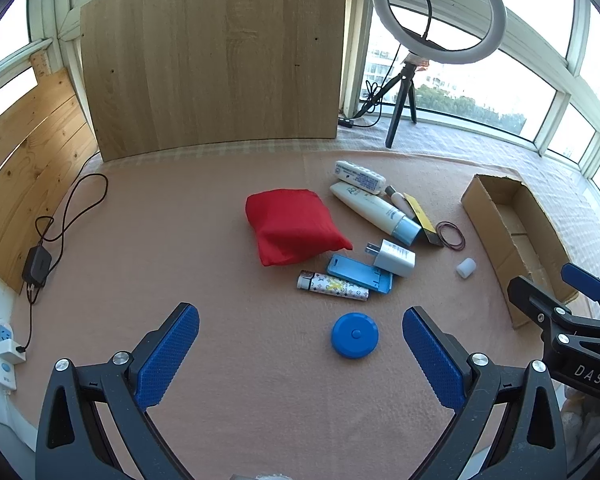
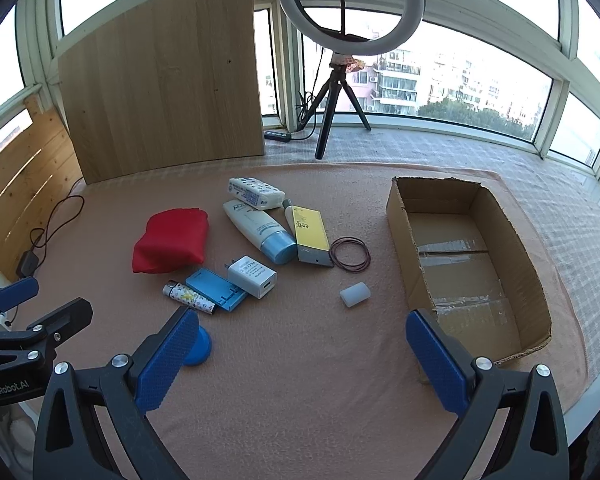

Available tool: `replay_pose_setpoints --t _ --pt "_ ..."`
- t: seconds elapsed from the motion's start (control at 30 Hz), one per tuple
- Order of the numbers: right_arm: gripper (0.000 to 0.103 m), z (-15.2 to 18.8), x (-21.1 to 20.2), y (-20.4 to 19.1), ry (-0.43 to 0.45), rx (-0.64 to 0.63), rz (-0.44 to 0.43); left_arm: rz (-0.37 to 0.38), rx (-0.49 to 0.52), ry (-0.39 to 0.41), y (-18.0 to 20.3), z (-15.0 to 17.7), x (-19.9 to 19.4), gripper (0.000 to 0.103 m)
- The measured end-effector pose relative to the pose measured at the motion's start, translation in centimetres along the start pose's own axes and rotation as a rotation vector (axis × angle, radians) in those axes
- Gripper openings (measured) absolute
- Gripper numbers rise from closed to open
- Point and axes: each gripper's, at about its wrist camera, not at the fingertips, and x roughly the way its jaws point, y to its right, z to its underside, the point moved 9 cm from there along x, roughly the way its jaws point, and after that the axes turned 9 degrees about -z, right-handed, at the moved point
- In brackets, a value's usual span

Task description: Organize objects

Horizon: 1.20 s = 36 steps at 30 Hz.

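while both grippers' jaws gape wide and empty, the cardboard box (image 2: pixel 400 216) lies lengthwise, running away from the cameras.

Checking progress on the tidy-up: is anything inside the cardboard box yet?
No. In the right wrist view the cardboard box shows only its bare taped floor.

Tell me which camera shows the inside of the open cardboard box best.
The right wrist view: the open brown cardboard box shows its whole taped floor, nothing in it. The left wrist view shows it edge-on at the right, partly behind the right gripper.
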Motion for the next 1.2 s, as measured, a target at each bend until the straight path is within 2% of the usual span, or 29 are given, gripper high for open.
replay_pose_setpoints --t 0.53,0.73,0.97,1.13,1.2 --pt "0.102 1.5 3.7 0.2 -0.096 0.038 -0.066 0.035 -0.010 -0.065 -1.3 1.5 3.6 0.103" --pt "0.102 2.3 5.5 -0.4 -0.149 0.070 -0.136 0.056 0.017 -0.102 -1.1 2.9 5.5 0.103" --pt "0.084 3.2 7.9 -1.5 -0.221 0.099 -0.205 0.089 0.048 -0.131 -0.2 4.2 7.2 0.100" --pt "0.072 3.8 9.4 -2.7 -0.275 0.123 -0.269 0.117 0.081 -0.138 1.1 4.6 7.9 0.092" --pt "0.062 4.0 10.1 -3.3 -0.300 0.127 -0.289 0.140 0.100 -0.143 1.8 4.8 8.2 0.086"
